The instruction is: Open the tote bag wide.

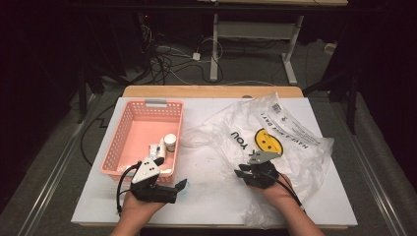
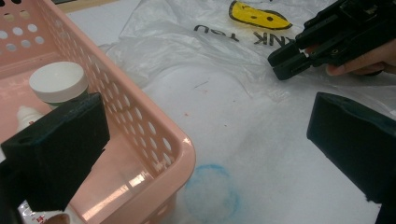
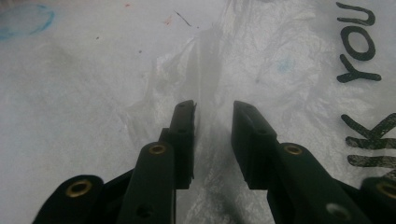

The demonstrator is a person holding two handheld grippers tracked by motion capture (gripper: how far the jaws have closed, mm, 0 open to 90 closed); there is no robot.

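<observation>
A clear plastic bag (image 1: 300, 147) with a yellow smiley and black "THANK YOU" lettering lies crumpled on the right half of the white table. My right gripper (image 1: 241, 172) rests low on the bag's near left part. In the right gripper view its jaws (image 3: 214, 109) stand a little apart, and a raised fold of the bag (image 3: 205, 65) runs in between them without being pinched. My left gripper (image 1: 176, 188) hovers by the near right corner of the pink basket (image 1: 129, 118). Its jaws (image 2: 205, 149) are wide open and hold nothing.
Inside the basket (image 2: 140, 116) are a white-capped jar (image 1: 170, 142) and a few small bottles. A blue smudge (image 2: 210, 191) marks the table beside the basket's corner. Beyond the table, cables and a desk frame (image 1: 255, 34) stand on a dark floor.
</observation>
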